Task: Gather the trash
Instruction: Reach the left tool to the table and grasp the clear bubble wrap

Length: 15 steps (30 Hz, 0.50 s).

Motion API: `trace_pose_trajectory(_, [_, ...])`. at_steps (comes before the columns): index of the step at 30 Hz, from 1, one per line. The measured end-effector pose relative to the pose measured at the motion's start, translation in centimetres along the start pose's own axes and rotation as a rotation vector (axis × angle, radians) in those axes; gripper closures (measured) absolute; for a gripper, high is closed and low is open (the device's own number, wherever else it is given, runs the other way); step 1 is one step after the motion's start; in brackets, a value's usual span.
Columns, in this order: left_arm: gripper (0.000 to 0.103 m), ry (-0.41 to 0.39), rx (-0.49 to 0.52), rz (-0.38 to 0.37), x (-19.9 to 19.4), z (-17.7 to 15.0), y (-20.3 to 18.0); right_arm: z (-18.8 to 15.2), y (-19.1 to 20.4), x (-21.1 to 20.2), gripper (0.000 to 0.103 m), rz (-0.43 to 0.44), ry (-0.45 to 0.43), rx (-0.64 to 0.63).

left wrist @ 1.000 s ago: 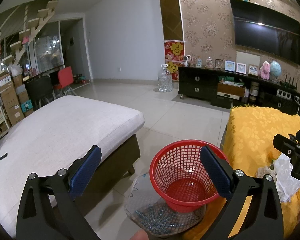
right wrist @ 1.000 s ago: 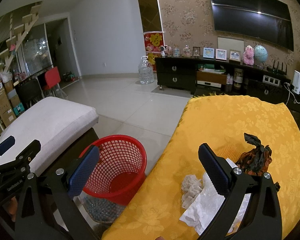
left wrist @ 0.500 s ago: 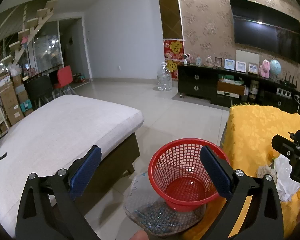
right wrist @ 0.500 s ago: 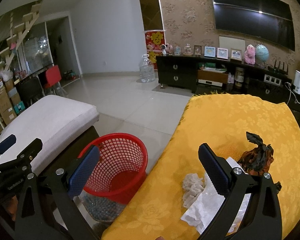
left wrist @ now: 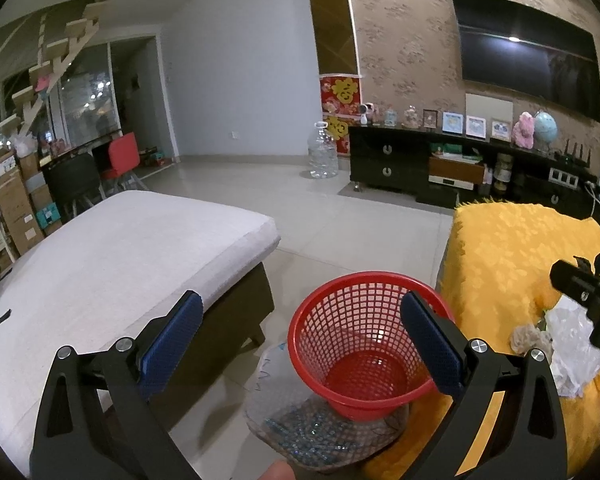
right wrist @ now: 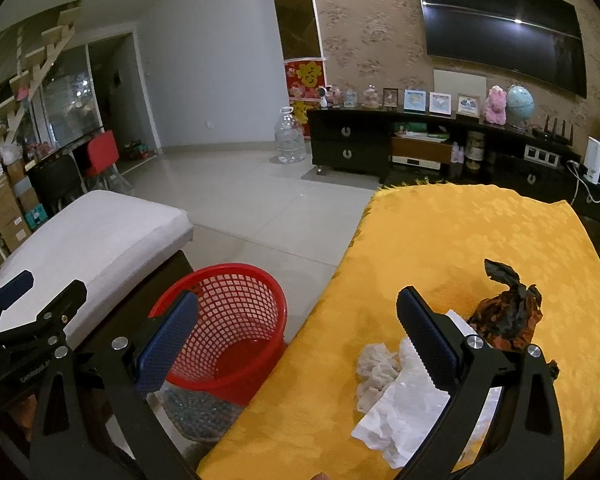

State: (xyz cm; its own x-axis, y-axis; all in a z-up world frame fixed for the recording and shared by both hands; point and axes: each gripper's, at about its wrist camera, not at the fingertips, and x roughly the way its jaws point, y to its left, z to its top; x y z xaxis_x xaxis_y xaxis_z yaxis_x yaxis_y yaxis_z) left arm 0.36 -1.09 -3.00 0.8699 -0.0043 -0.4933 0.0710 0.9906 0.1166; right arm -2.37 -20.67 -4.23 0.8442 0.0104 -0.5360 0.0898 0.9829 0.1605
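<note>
I hold both tools up over the scene with nothing gripped. My left hand-held gripper [left wrist: 300, 332] is spread wide and empty, looking down toward the red basket [left wrist: 364, 344], which stands on the floor just beside the yellow-draped surface [right wrist: 460, 240]; I judge it sits there so trash can go over the edge into it. The basket looks empty. My right hand-held gripper [right wrist: 296, 330] is also wide open and empty, above the near part of the surface where the trash lies: a crumpled tissue [right wrist: 376, 372], a white plastic wrapper [right wrist: 404, 420] touching it, and a dark crumpled wrapper [right wrist: 508, 316] a little farther back. The pale pieces lie beside the right finger, so I think nothing is collected yet and a first pick there fits best.
</note>
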Motion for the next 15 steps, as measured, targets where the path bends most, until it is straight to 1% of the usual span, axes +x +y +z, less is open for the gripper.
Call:
trace_pose_trajectory(3, [0.008, 0.008, 0.012, -0.014, 0.1, 0.1, -0.6, 0.4, -0.8, -0.4, 0.007, -0.011, -0.003, 0.014])
trace_pose_trajectory(7, [0.007, 0.03, 0.011, -0.065, 0.1, 0.3, -1.6, 0.7, -2.6, -1.1, 0.006, -0.047, -0.001, 0.042])
trace_pose_trajectory(10, [0.008, 0.04, 0.034, -0.107, 0.1, 0.4, -2.8, 0.8, -5.0, -2.0, 0.006, -0.097, -0.007, 0.076])
trace_pose_trajectory(11, [0.008, 0.043, 0.043, -0.123, 0.1, 0.4, -3.3, 0.9, -6.1, -2.5, 0.006, -0.128, -0.009, 0.092])
trace_pose_trajectory(15, [0.008, 0.066, 0.087, -0.217, -0.1, 0.3, -6.1, 0.8, -9.8, -4.2, 0.006, -0.209, -0.017, 0.153])
